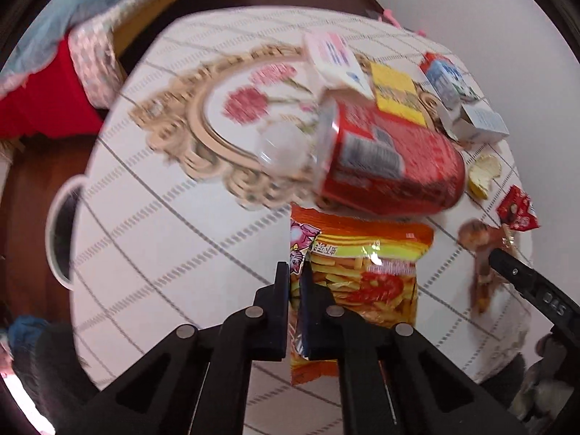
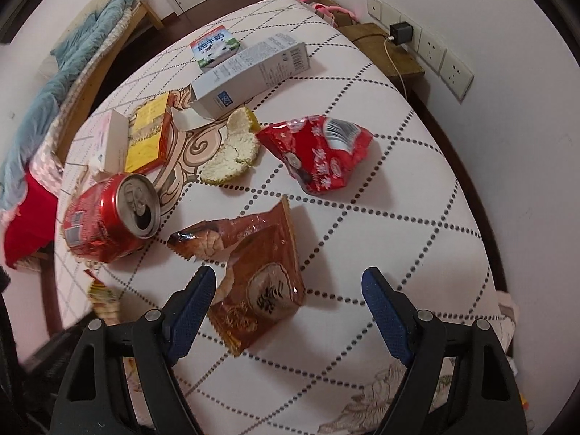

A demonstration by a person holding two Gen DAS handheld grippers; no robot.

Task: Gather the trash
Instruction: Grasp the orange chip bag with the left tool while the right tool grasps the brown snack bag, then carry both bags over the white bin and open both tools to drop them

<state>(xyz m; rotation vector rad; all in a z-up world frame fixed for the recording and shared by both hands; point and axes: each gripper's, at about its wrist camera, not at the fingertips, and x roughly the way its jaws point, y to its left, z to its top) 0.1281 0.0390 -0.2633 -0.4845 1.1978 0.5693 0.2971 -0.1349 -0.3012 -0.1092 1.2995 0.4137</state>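
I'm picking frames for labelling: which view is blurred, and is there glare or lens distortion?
Left wrist view: motion-smeared, the red can and tablecloth streaked, the orange snack bag sharper. Right wrist view: crisp, small glints on the brown wrapper. Both: fisheye bends the table edge, dark corners.

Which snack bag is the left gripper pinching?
The orange chip bag, clamped by the left gripper; the brown wrapper and red wrapper lie loose.

- Left wrist camera is looking steeply down, close over the table point(image 1: 152, 253).
- Right wrist camera is facing down likewise; both are sharing the red can point(image 1: 391, 166) near its middle.
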